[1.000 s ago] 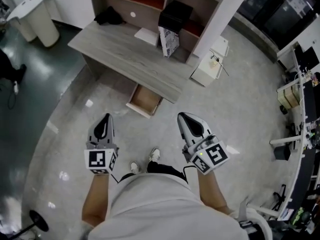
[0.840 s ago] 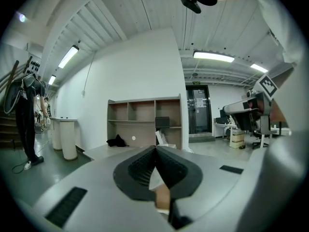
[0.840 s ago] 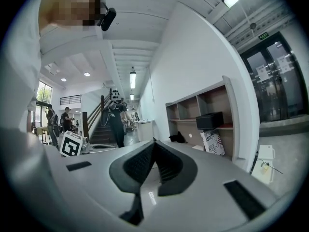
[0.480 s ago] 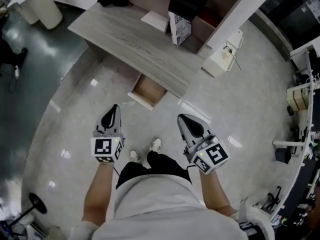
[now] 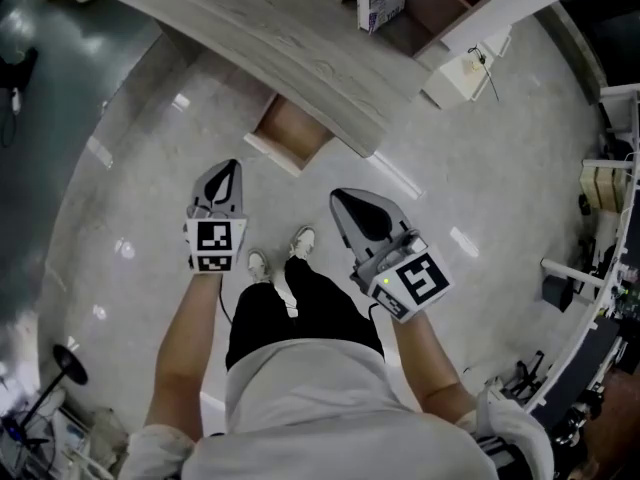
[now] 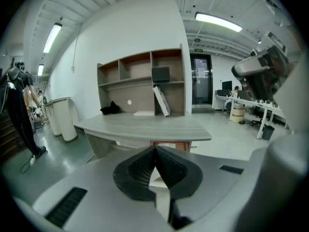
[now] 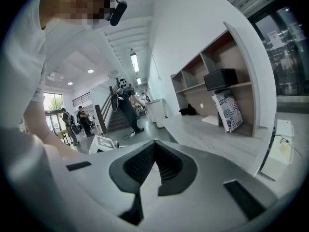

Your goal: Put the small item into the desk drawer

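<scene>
The head view looks down on the one open light-brown wooden drawer (image 5: 297, 130) under the grey wood-grain surface (image 5: 290, 38); the right gripper view does not show it. I cannot pick out the small item in any view. The two grippers, left gripper (image 6: 155, 149) and right gripper (image 7: 153, 143), are each clenched tip to tip on nothing.
</scene>
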Tool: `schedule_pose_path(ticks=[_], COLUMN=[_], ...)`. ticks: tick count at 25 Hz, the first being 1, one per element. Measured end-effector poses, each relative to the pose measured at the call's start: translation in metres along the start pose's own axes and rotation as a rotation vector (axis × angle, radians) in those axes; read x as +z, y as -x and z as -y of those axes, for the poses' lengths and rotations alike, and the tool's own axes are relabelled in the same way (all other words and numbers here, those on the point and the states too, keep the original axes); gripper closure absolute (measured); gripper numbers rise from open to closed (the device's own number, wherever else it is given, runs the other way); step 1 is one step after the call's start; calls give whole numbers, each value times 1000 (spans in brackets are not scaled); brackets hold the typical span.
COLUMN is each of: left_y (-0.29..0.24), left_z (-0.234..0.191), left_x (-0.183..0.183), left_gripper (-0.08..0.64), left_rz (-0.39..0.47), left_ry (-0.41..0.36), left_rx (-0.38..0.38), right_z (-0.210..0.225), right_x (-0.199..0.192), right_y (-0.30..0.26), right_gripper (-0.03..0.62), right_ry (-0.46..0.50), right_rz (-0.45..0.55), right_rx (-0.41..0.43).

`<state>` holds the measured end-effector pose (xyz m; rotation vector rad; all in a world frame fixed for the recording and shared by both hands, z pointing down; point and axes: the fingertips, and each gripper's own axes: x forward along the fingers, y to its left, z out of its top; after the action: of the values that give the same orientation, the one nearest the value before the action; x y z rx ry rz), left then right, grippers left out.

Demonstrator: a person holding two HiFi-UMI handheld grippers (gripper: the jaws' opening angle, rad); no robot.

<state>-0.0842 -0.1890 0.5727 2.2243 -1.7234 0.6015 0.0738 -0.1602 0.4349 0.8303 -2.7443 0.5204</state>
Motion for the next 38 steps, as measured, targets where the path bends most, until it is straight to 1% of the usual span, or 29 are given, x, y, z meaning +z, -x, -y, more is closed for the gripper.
schedule_pose_path(ticks=[2, 7, 14, 18, 22, 25, 28, 31, 38], left_y=[-18, -63, -118, -144, -157, -160, -160, -164, -174], left_z=[0, 11, 19, 23, 27, 29, 35, 35, 44], left_x=[-14, -41, -73, -99, -127, -140, -154, -165, -177], left_gripper=[543, 543, 543, 543, 543, 543, 543, 543, 543], left_rz=[-33, -105, -165, -190, -222, -230, -245, -267, -306], left_ry=[-33, -168, -259, -310, -404, -485, -559, -605, -688], left_rx=[-8, -53, -99, -125, -142, -155, -190, -214, -263], right_z=[5, 21, 53, 67, 73, 74, 74, 72, 74], right_x=[-9, -28, -50, -72, -91, -106, -119, -123, -133], right_y=[-7, -16, -32, -46, -58, -64, -70, -77, -80], right_gripper=[571, 571, 571, 571, 571, 571, 571, 571, 571], right_ry=[-10, -37, -40, -44, -68, -85, -101, -112, -131], right_rz=[-15, -59, -91, -111, -135, -150, -165, -164, -174], right_rx=[12, 32, 27, 21, 32, 45, 56, 67, 82])
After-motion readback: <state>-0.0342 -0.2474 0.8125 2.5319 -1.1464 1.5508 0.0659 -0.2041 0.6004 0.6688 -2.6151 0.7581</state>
